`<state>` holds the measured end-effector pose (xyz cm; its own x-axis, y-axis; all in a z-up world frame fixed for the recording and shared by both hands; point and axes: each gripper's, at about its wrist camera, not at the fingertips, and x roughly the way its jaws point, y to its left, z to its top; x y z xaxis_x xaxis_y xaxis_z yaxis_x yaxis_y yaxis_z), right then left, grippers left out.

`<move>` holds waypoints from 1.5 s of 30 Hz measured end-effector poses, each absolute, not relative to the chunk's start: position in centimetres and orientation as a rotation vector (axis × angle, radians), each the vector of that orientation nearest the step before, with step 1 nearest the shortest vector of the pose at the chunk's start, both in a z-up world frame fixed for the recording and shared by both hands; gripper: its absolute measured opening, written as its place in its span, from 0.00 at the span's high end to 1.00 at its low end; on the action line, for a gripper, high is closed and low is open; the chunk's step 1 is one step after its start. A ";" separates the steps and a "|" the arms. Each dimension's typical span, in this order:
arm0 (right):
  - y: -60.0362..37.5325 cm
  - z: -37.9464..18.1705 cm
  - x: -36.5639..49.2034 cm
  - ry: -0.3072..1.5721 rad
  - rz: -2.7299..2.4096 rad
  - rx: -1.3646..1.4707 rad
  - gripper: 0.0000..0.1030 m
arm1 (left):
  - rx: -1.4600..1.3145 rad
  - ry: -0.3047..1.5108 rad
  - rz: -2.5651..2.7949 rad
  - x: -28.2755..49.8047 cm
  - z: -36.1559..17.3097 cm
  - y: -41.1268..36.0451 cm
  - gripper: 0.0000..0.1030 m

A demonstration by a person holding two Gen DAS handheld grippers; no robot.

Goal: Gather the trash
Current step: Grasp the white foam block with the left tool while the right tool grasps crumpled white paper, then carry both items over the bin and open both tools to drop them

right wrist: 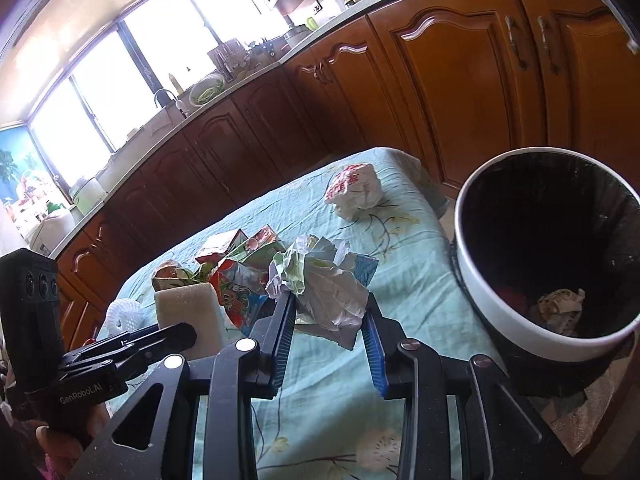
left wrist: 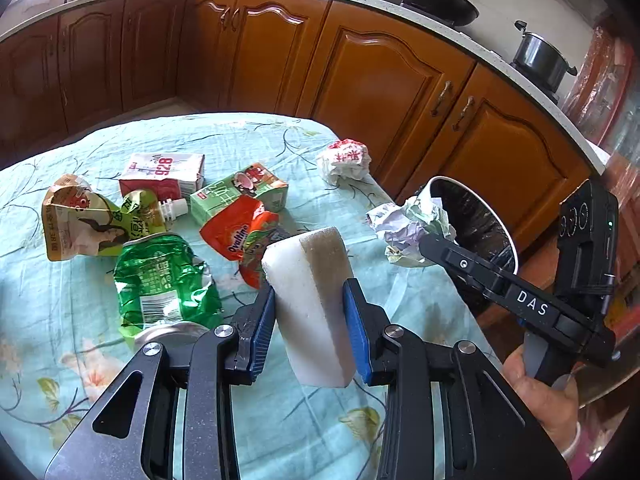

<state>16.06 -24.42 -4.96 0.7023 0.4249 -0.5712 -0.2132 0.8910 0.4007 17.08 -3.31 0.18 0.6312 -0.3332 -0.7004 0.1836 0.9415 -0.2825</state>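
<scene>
The left gripper (left wrist: 310,312) pinches a soft, light white-and-tan sponge block (left wrist: 310,300) across its flat sides above the table, while the right gripper (right wrist: 330,332) clamps a springy, weightless crumpled paper ball (right wrist: 320,284) beside the white-rimmed black-lined trash bin (right wrist: 500,320).

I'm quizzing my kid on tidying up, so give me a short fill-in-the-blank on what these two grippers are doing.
1. The left gripper is shut on a ____.
2. The right gripper holds a ball of crumpled ____.
3. The trash bin stands to the ____ of the table.

Missing words: sponge; paper; right
</scene>
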 end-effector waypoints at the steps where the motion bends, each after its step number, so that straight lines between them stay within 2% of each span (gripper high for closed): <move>1: -24.9 -4.9 15.7 0.705 0.350 0.316 0.68 | -0.189 0.838 -0.307 17.0 0.3 -3.7 0.69; 22: -33.8 -4.1 11.9 0.634 0.159 0.366 0.67 | -0.116 0.823 -0.446 17.4 1.5 -11.6 0.69; 45: -38.8 -3.6 15.2 0.641 0.051 0.323 0.67 | -0.046 0.824 -0.547 21.9 3.0 -19.6 0.69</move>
<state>15.16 -38.83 -3.57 0.8023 0.1460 -0.5788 0.0519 0.9489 0.3112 21.87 -19.59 2.98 0.5496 -0.4797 -0.6840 0.4448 0.8610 -0.2466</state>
